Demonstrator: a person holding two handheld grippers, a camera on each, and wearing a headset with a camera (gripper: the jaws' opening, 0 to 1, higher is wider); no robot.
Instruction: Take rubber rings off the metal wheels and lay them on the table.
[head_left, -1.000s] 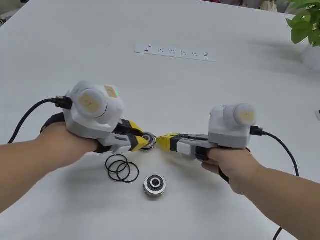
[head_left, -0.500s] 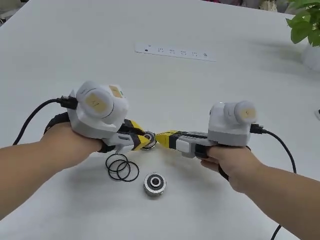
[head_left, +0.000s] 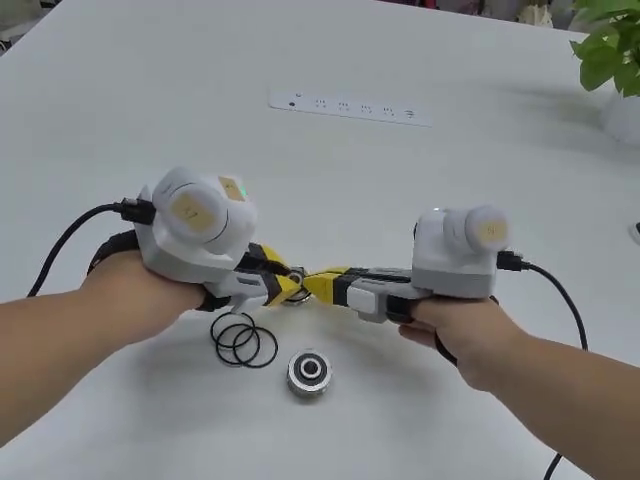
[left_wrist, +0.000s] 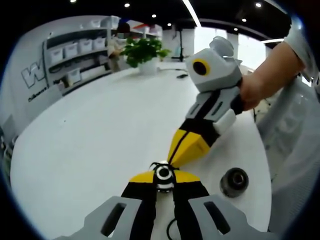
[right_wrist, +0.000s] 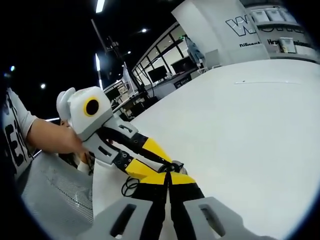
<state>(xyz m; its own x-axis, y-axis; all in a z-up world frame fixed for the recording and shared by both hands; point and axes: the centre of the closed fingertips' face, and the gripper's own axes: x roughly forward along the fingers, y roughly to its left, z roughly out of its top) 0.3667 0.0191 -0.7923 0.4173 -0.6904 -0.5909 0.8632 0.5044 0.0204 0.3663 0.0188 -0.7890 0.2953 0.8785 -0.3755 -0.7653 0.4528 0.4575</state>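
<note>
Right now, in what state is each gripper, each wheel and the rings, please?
Left gripper: shut on held wheel.
Right gripper: jaws together, tips at that wheel.
Loose wheel: flat on table, untouched.
Rubber rings: off, overlapping on table.

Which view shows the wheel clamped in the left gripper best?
Left gripper view: the wheel sits face-on, centred between that view's own jaws. Head view: just a sliver of it between the yellow jaw tips. Right gripper view: a small edge beyond the jaws.
</note>
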